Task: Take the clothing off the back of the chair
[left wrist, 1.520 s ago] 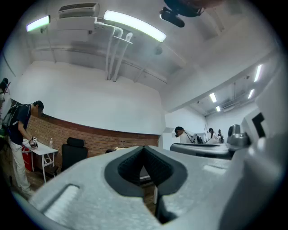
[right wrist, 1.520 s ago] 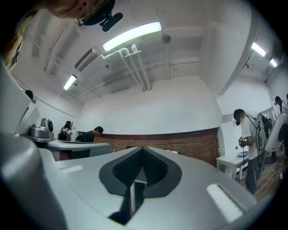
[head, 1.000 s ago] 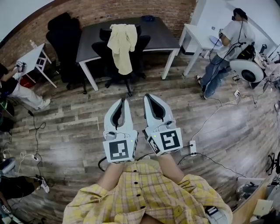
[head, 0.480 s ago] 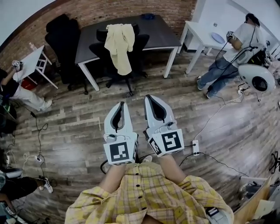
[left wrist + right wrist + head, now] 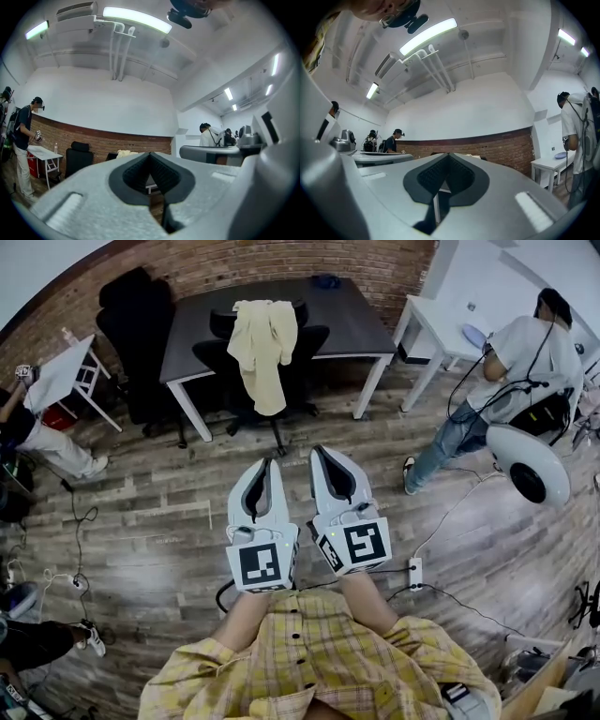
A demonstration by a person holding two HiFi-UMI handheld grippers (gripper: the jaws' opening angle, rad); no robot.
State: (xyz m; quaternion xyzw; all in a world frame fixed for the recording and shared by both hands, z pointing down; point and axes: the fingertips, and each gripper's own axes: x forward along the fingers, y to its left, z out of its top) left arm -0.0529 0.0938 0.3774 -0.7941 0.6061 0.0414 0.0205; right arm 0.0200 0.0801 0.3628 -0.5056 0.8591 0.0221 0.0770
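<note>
A pale yellow garment (image 5: 265, 345) hangs over the back of a black office chair (image 5: 298, 367), which is pushed up to a dark table (image 5: 347, 317) by the brick wall. Both grippers are held side by side over the wood floor, well short of the chair and pointing at it. The left gripper (image 5: 265, 465) is shut with nothing in it. The right gripper (image 5: 319, 454) is also shut and empty. In the left gripper view, the garment (image 5: 124, 153) shows small and far off, just above the closed left gripper (image 5: 150, 155). The right gripper view shows the closed right gripper (image 5: 449, 155).
A second black chair (image 5: 134, 326) stands left of the table. White side tables stand at the left (image 5: 58, 371) and right (image 5: 433, 322). One person (image 5: 517, 367) stands right, another (image 5: 26, 432) left. Cables and a power strip (image 5: 413, 571) lie on the floor, near a round white device (image 5: 530, 476).
Both grippers have moved forward together towards the chair, still shut. The person on the right now sits lower and nearer in the picture.
</note>
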